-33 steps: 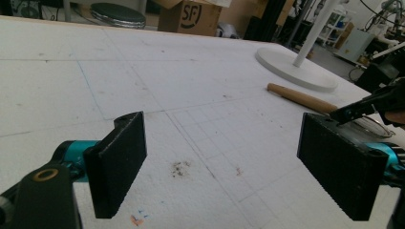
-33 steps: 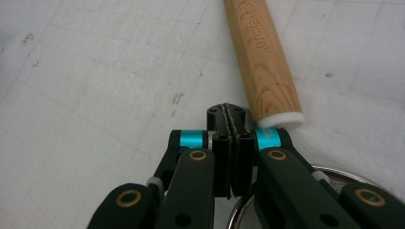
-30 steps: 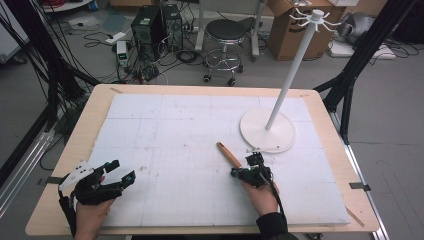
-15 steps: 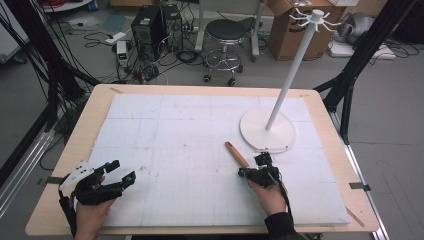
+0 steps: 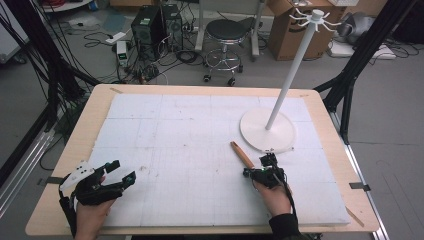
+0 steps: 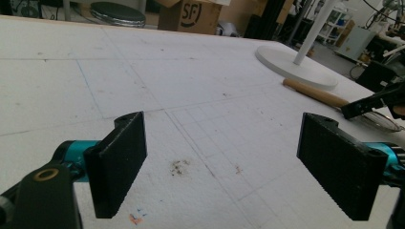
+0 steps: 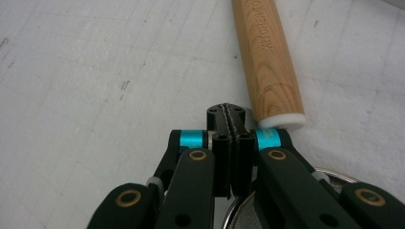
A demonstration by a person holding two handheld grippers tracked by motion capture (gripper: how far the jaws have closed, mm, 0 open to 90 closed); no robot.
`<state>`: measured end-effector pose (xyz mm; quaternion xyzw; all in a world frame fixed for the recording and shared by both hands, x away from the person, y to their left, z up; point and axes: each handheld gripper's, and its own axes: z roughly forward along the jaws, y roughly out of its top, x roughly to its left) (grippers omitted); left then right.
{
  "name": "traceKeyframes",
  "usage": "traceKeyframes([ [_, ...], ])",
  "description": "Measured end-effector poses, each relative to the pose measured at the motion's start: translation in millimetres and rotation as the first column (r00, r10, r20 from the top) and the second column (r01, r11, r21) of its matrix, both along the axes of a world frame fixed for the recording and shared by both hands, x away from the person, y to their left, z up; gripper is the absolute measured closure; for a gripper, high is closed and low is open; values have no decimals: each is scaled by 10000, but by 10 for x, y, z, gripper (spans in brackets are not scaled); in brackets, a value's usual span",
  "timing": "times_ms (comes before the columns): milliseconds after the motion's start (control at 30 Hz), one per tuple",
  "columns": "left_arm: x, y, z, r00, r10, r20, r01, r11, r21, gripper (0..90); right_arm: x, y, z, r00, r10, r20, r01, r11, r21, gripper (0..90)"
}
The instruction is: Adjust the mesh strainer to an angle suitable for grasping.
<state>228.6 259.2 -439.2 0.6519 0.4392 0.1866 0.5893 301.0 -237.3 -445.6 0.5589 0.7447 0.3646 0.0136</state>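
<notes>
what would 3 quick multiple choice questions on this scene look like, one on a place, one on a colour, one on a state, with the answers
1. Where does the wooden handle lie?
A. on the white mat just in front of the stand's round base
B. hung on the stand's top hooks
C. on the floor by the stool

2. What colour is the stand?
A. black
B. white
C. red

3. How do the jaws of the left gripper stand?
A. shut on the handle
C. shut on nothing
B. wide apart with nothing between them

Answers:
1 A, the high view shows it flat on the mat beside the base, next to the right gripper.
2 B, pole, base and hooks all read white.
3 B, the left gripper view shows bare mat between its two black pads.
</notes>
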Motion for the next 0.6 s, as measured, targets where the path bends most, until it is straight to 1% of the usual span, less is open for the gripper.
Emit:
traceKeyframes([
  [100, -2, 7, -1, 10000, 11, -14, -11, 10000, 45, 179, -1, -36, -17, 10000, -75, 41, 75, 9999, 140, 898],
  [233, -8, 5, -1, 10000, 21, -3, -21, 10000, 48, 179, -3, -33, -15, 9999, -113, 13, 113, 9998, 141, 898],
  [333, -9, 1, -2, 10000, 40, -5, -40, 10000, 40, 179, -7, -39, -17, 10000, -86, 17, 86, 9996, 263, 895],
  [433, -9, 1, -4, 10000, 30, -31, -29, 10000, 90, 179, -33, -48, -8, 9995, 153, 289, -173, 9974, 700, 895],
  [533, -9, -5, -5, 10000, 22, -56, -21, 9999, 113, 180, -44, -69, 19, 9988, 157, 471, -208, 9936, 1106, 843],
  [600, -11, -4, -3, 10000, 9, -44, -9, 9999, 125, 181, -40, -81, 25, 9992, 55, 384, -104, 9918, 1270, 814],
])
